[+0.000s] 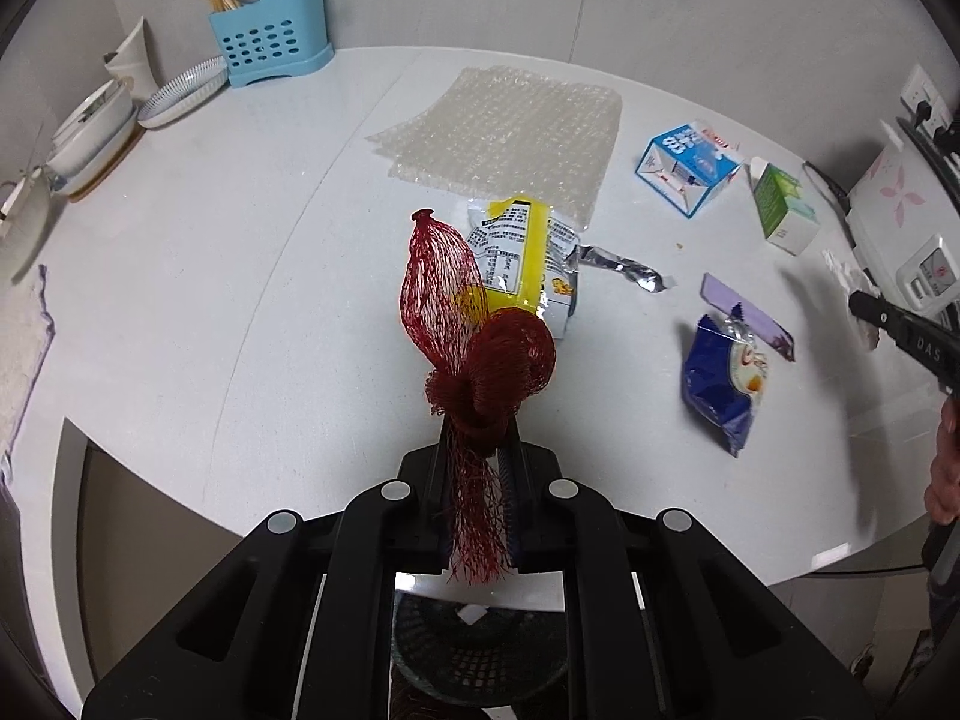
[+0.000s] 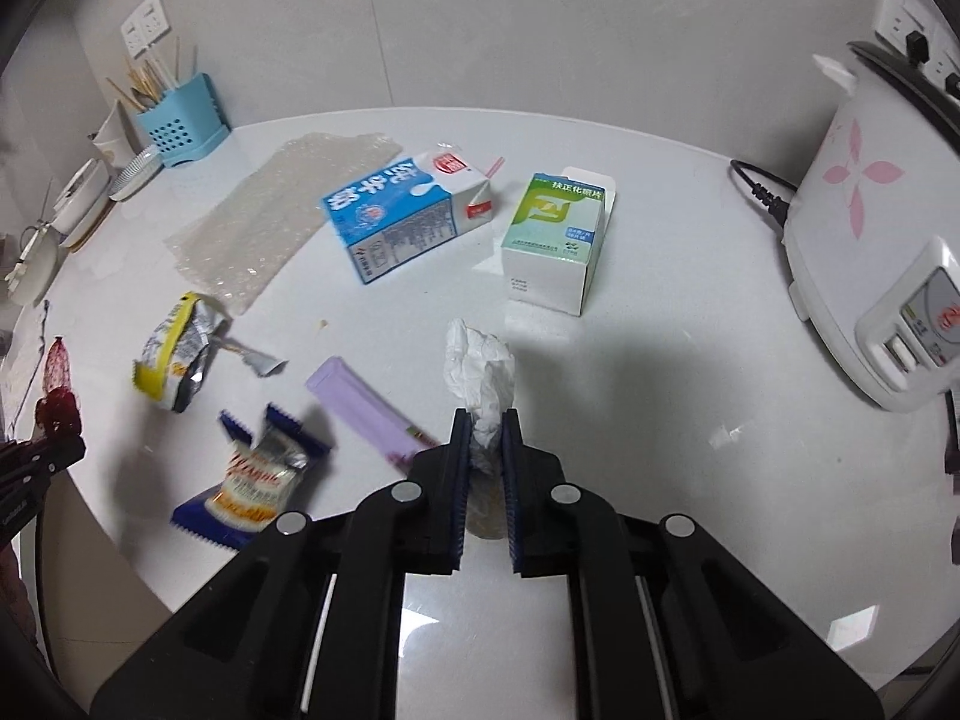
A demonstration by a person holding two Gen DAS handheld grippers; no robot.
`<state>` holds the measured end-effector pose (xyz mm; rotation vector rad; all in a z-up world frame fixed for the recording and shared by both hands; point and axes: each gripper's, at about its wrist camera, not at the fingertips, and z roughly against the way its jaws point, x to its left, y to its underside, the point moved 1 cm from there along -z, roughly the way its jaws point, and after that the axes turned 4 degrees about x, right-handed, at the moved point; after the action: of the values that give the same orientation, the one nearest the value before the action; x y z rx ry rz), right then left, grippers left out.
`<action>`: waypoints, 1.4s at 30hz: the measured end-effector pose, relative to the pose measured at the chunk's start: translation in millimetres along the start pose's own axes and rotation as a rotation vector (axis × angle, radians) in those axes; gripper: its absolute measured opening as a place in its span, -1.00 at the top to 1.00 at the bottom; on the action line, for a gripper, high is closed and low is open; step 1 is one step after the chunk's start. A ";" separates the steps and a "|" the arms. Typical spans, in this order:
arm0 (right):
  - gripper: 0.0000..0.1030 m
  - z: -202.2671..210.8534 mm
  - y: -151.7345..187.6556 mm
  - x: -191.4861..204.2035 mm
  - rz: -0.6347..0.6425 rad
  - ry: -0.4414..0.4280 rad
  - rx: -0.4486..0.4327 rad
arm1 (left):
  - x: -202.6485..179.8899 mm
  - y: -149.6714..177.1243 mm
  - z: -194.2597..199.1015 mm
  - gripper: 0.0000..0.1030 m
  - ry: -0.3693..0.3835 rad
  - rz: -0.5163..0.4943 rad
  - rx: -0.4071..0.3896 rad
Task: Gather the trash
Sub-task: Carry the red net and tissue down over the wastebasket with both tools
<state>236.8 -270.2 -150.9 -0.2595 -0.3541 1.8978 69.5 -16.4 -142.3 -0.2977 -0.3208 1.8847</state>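
A: The left gripper [image 1: 480, 450] is clamped on a red mesh bag [image 1: 474, 336]; the netting bunches above the fingertips and a loose tail hangs down between the jaws; it is held above the near edge of the white worktop [image 1: 210, 240], and a dark slotted basket [image 1: 480, 654] shows below, under the gripper.

B: And the right gripper [image 2: 485, 438]?

A: It pinches a crumpled white tissue [image 2: 480, 372]; the paper stands up out of the closed jaws, over the worktop's near part; in the left view that gripper sits at the far right edge, and the tissue there is blurred.

B: What trash lies on the worktop?

A: A sheet of bubble wrap [image 2: 270, 222] lies flat toward the back left; a blue and white milk carton [image 2: 402, 210] lies on its side just beside it; a green and white box [image 2: 558, 240] stands near the carton with its top flap open; a yellow snack wrapper [image 2: 177, 354] lies crumpled left of centre, a torn foil strip [image 2: 255, 360] beside it; a lilac packet [image 2: 366, 414] and a blue snack wrapper [image 2: 252, 480] lie close together near the front.

B: Anything else?

A: A blue utensil holder [image 2: 180, 126] and stacked dishes [image 2: 84, 198] stand at the back left; a white rice cooker [image 2: 876, 252] with pink petals stands at the right, its cord trailing behind.
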 end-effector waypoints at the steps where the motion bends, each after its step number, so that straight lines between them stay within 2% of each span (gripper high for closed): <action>1: 0.82 7.2 4.7 3.6 0.000 -0.002 -0.010 | -1.3 2.9 4.4 0.78 0.007 -0.008 -0.007; 10: 0.82 75.8 66.8 53.5 -0.015 0.025 -0.107 | -6.5 38.2 34.1 0.78 0.081 -0.092 -0.054; 19: 0.82 109.0 144.6 134.0 -0.038 0.038 -0.131 | 16.8 97.3 51.4 0.78 0.143 -0.194 -0.043; 31: 0.82 86.5 239.3 205.0 -0.048 0.005 -0.056 | 54.3 166.0 19.6 0.78 0.170 -0.226 0.047; 42: 0.82 25.2 286.0 220.8 -0.051 0.008 0.082 | 58.2 213.2 -47.8 0.78 0.169 -0.253 0.179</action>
<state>-97.5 -158.2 -234.1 -0.2018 -0.2737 1.8562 -119.0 -25.8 -266.9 -0.2790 -0.0705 1.6144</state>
